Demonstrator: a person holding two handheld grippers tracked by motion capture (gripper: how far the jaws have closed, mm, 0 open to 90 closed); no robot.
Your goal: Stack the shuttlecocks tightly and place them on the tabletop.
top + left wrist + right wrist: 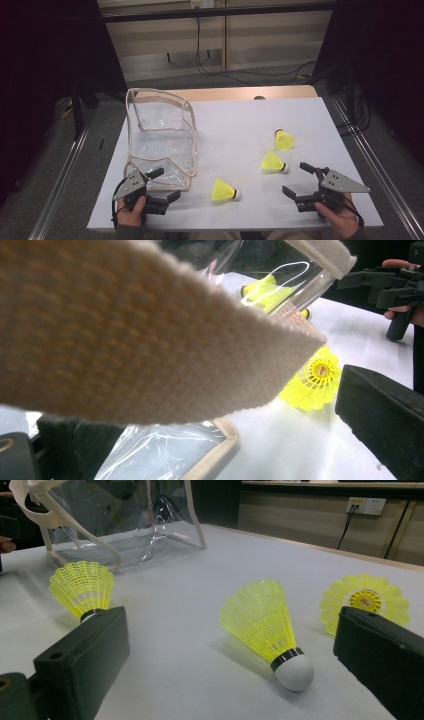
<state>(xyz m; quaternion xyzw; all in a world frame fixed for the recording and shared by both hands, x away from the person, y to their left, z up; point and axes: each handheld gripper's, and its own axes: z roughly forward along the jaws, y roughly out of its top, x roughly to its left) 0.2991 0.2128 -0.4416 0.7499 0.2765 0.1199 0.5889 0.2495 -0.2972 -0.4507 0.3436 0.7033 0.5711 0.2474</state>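
A clear plastic bag (160, 135) with beige trim stands at the left of the white board (240, 115). Three yellow shuttlecocks lie to its right: one near the front (224, 191), one in the middle (273, 163), one farther back (284, 140). My left gripper (165, 185) is open at the bag's near corner, and the beige strap (150, 330) hangs close in front of its camera. My right gripper (297, 179) is open at the front right, facing the middle shuttlecock (267, 625), which lies apart from both jaws with its white cork toward me.
The board ends just in front of both hands. Metal rails (60, 170) run along both sides of the table. Cables (215, 67) lie on the floor behind, and a wall socket (367, 505) sits on the far wall.
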